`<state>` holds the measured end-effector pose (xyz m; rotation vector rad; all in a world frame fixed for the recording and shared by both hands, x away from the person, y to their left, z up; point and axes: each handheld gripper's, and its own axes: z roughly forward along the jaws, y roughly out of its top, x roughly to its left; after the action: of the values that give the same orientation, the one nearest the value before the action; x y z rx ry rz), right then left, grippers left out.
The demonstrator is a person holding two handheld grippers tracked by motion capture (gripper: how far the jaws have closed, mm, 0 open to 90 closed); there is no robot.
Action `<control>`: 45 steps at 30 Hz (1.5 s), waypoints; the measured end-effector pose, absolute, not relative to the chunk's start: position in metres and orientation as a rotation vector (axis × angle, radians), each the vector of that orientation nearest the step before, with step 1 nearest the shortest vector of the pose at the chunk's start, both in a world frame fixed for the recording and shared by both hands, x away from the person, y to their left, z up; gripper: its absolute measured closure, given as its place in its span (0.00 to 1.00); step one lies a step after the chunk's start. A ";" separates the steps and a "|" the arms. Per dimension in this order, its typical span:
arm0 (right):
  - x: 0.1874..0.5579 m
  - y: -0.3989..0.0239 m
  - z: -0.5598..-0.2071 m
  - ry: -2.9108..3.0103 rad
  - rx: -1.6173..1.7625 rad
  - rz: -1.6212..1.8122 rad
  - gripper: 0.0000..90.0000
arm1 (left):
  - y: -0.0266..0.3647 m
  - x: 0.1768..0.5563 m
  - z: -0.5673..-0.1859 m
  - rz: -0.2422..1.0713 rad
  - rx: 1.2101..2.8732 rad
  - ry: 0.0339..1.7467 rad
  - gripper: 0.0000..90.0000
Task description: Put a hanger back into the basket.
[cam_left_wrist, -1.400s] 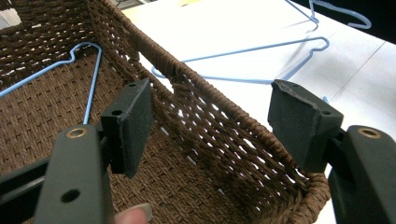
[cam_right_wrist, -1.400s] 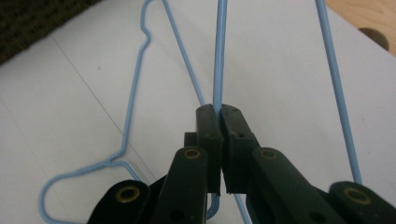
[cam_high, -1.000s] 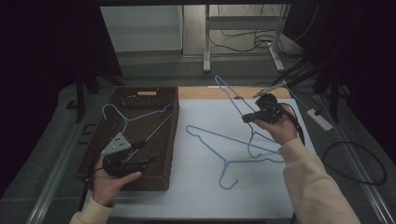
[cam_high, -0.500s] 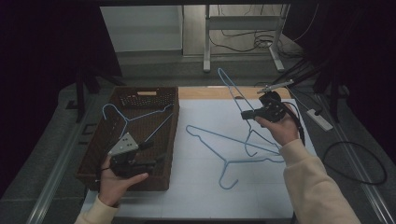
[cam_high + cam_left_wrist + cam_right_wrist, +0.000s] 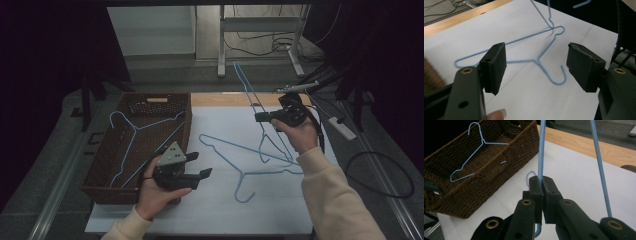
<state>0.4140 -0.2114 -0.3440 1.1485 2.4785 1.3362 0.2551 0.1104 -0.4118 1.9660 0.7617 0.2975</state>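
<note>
My right gripper (image 5: 260,118) is shut on the wire of a blue hanger (image 5: 246,85), which it holds upright over the white table top, hook end down. In the right gripper view its jaws (image 5: 542,185) pinch that wire (image 5: 541,152). A second blue hanger (image 5: 243,173) lies flat on the white surface. My left gripper (image 5: 200,165) is open and holds nothing, beside the front right corner of the wicker basket (image 5: 187,125); it faces the flat hanger (image 5: 537,59). A third blue hanger (image 5: 135,127) lies inside the basket.
The brown wicker basket (image 5: 486,180) stands along the left side of the white sheet (image 5: 220,210). A wooden table edge (image 5: 220,99) runs behind. A white power strip (image 5: 342,127) and cables lie off to the right. A metal desk frame (image 5: 221,45) stands beyond.
My left gripper has moved right, from over the basket to its right front corner, towards the flat hanger. The held hanger has tipped more upright, its top now higher.
</note>
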 end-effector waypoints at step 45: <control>0.405 -0.220 -0.330 2.353 1.274 1.816 0.97 | -0.018 0.339 -0.433 0.239 1.951 0.733 0.39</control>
<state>0.4051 -0.2200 -0.3304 1.2737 2.3527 1.8156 0.3387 -0.0181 -0.4332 1.9505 0.7327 0.2390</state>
